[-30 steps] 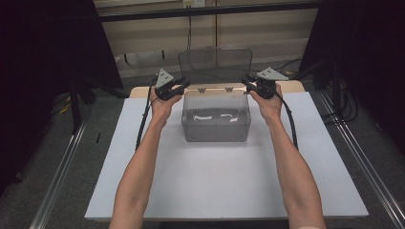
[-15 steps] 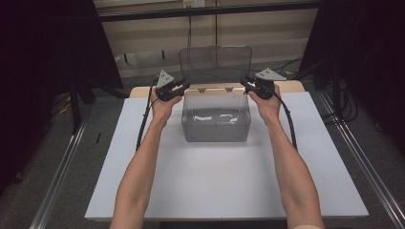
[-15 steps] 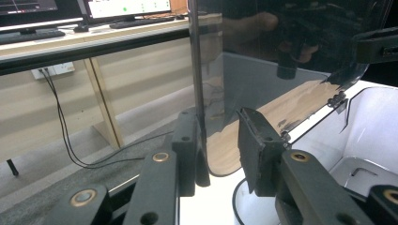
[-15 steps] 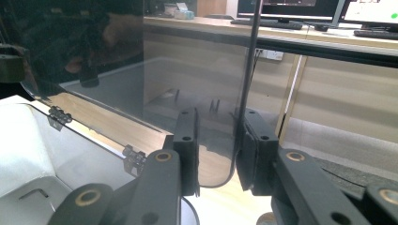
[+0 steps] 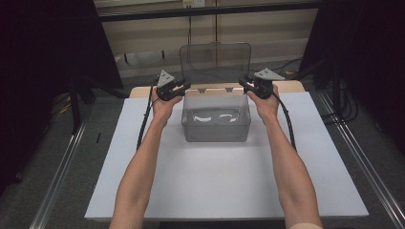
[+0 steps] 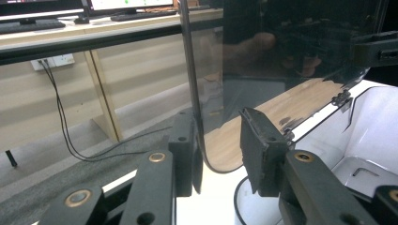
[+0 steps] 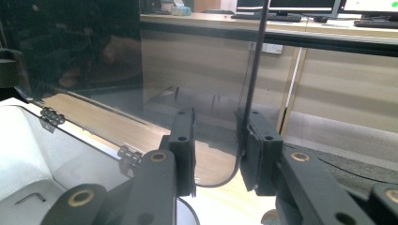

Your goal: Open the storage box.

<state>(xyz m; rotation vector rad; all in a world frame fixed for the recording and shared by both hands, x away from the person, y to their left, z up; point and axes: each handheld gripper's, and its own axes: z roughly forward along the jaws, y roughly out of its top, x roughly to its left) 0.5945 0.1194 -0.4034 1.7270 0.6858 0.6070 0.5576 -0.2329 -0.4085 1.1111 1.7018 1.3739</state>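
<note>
A clear plastic box (image 5: 216,128) stands at the far middle of the white table top (image 5: 215,191), its hinged lid (image 5: 215,62) swung up and upright. My left gripper (image 5: 184,88) is at the lid's lower left corner and my right gripper (image 5: 244,85) at its lower right corner. In the left gripper view the lid's edge (image 6: 190,93) runs between the jaws of my left gripper (image 6: 218,140), close to one pad and apart from the other. The right gripper view shows the same for the lid (image 7: 197,70) in my right gripper (image 7: 218,140). Both pairs of jaws have just been opening.
White pieces (image 5: 215,116) lie on the box's floor. A wooden strip (image 5: 286,87) borders the table behind the box. Metal rails (image 5: 363,167) run along both sides, and a wall with cables (image 6: 61,108) lies beyond the table.
The lid has tipped a little further upright. Both hands have stayed almost still at its lower corners.
</note>
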